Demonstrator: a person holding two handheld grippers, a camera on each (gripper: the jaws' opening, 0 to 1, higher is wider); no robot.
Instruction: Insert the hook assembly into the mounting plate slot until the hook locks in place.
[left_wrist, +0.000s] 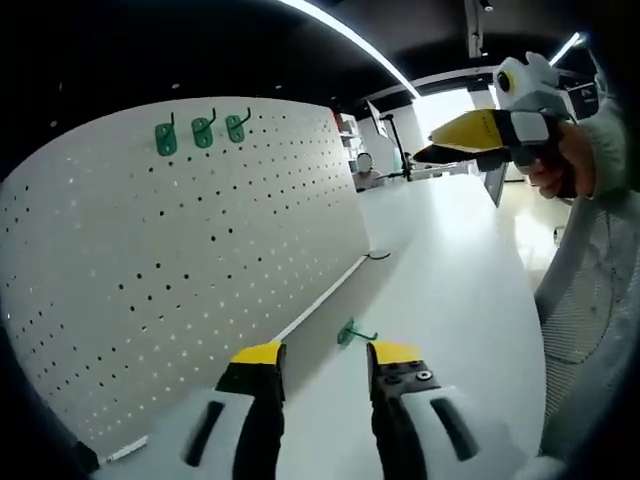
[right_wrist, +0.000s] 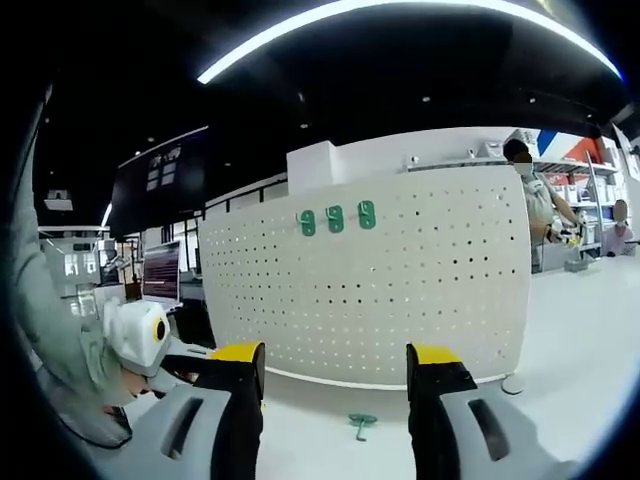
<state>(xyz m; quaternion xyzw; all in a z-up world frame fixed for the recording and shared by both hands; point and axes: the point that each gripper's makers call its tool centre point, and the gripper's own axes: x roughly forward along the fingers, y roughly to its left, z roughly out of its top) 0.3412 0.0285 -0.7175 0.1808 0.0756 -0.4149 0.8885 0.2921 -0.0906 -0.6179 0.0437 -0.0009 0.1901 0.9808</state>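
Both grippers, left (left_wrist: 325, 358) and right (right_wrist: 335, 360), hover wide open and empty over the loose green hook (left_wrist: 352, 332), poised to lift it toward the pegboard (left_wrist: 180, 260), where three hooks (left_wrist: 202, 131) already hang.

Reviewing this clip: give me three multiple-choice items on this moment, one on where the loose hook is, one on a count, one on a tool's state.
1. Where does the loose green hook lie?
A. On the white table before the pegboard
B. Hung on the board
C. In a tool

2. How many mounted green hooks hang on the pegboard?
A. One
B. Three
C. Five

3. The left tool is:
A. Shut on the hook
B. Open, holding nothing
C. Pressed on the board

Key: A, it lies flat on the tabletop; B, three sit in a row near the top; B, its jaws stand apart.
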